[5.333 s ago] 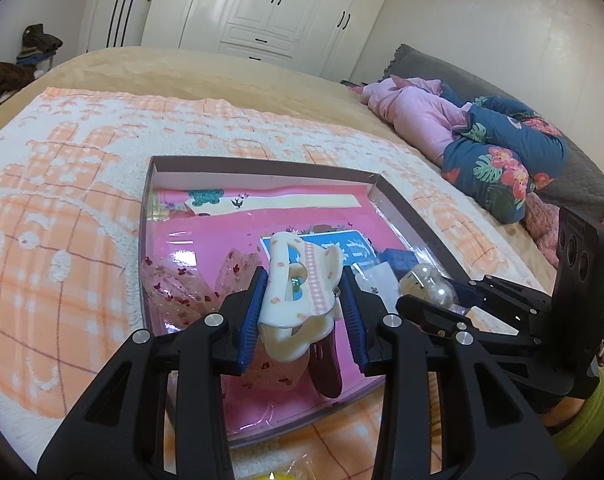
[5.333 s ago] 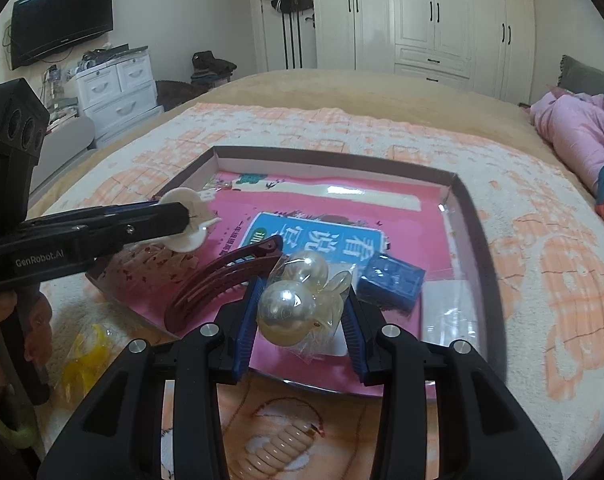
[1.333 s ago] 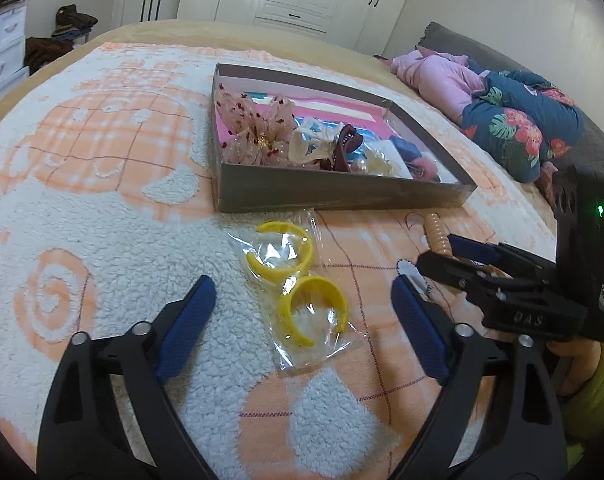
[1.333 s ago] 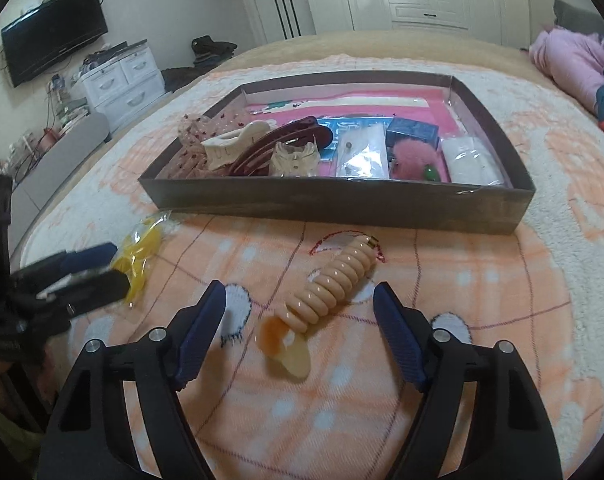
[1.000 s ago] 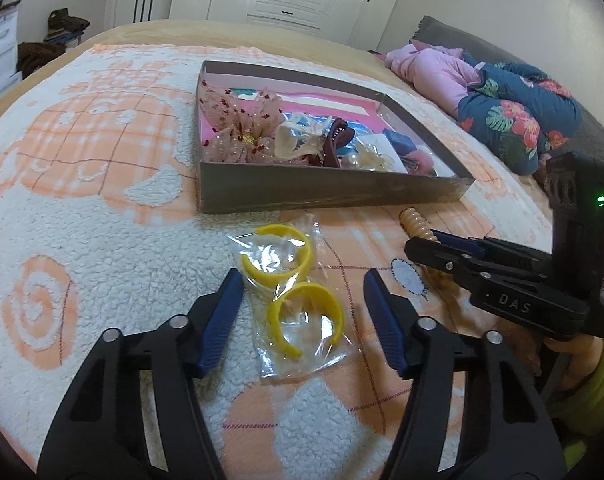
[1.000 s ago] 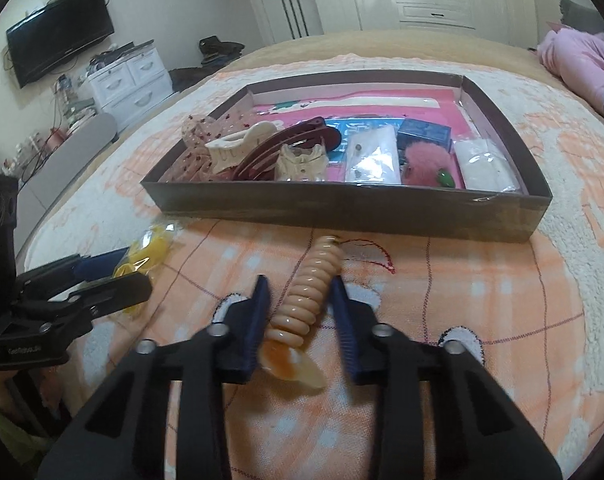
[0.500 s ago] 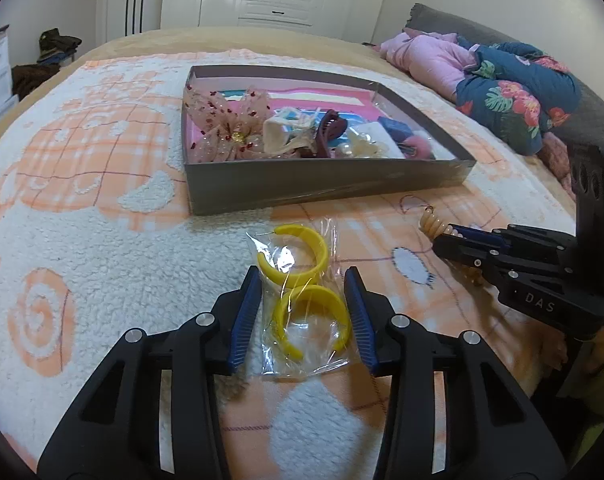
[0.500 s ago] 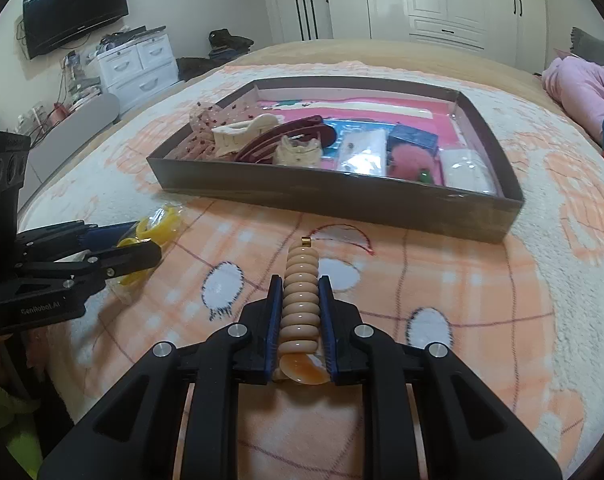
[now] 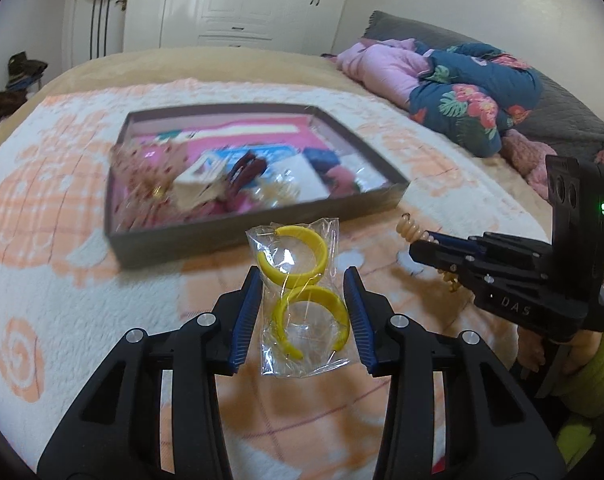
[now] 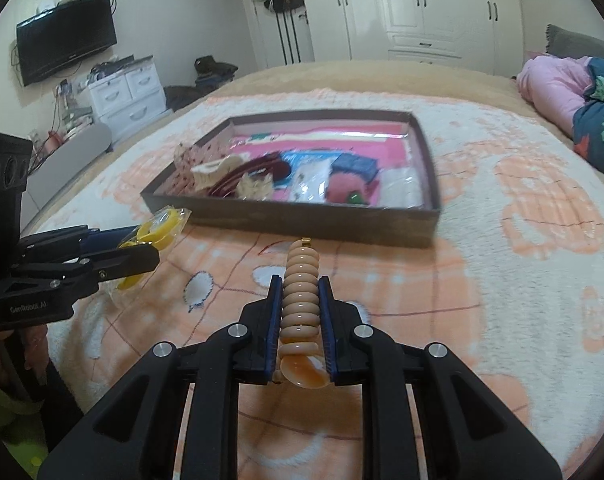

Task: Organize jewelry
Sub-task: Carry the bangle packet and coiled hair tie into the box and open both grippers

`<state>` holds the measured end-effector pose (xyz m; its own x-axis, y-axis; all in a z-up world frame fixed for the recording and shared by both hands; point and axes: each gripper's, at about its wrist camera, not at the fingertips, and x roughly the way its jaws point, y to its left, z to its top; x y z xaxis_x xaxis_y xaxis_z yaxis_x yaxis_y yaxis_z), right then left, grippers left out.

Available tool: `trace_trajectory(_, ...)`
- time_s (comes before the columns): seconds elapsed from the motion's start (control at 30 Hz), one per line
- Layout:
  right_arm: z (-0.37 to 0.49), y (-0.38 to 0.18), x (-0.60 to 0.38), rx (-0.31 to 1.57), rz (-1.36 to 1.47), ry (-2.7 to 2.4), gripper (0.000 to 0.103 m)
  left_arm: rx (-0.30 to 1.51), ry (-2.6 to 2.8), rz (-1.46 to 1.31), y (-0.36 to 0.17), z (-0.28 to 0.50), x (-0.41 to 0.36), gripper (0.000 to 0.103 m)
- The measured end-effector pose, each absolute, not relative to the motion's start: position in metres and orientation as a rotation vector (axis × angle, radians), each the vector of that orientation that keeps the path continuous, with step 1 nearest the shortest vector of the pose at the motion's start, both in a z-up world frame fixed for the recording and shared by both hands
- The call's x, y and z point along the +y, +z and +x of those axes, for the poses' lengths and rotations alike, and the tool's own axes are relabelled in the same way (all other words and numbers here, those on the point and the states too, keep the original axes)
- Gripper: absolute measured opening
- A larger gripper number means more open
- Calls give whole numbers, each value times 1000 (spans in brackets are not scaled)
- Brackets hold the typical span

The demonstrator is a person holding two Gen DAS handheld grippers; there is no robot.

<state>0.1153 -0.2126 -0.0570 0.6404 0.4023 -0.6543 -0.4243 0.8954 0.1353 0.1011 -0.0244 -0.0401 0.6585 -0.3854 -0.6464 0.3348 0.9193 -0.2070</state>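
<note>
My left gripper (image 9: 302, 312) is shut on a clear bag of two yellow hoop earrings (image 9: 302, 292), lifted off the blanket; the same bag (image 10: 158, 228) shows at the left of the right wrist view. My right gripper (image 10: 300, 316) is shut on a peach ribbed hair clip (image 10: 300, 300), which sticks out forward past the pads and hangs above the blanket. Its tip (image 9: 412, 228) pokes out of the right gripper in the left wrist view. Ahead of both grippers lies the shallow brown box (image 10: 286, 220) with a pink floor, holding several hair clips and small packets.
The box (image 9: 262, 232) rests on an orange and white fleece blanket (image 10: 502, 264) over a bed. A pink bundle and a floral blue quilt (image 9: 470, 108) lie at the right. White wardrobes, a drawer unit and a wall television stand beyond the bed.
Both grippers have closed on their items and lifted them off the blanket: the left on the earring bag, the right on the peach clip. Both have moved toward the box.
</note>
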Motion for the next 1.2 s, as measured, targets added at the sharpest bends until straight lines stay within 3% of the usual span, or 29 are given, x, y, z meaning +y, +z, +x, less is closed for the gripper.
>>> trace_trajectory(1.2,217,-31,-231,670,19,375,18,702,-411,-119,-23,201,-48,33)
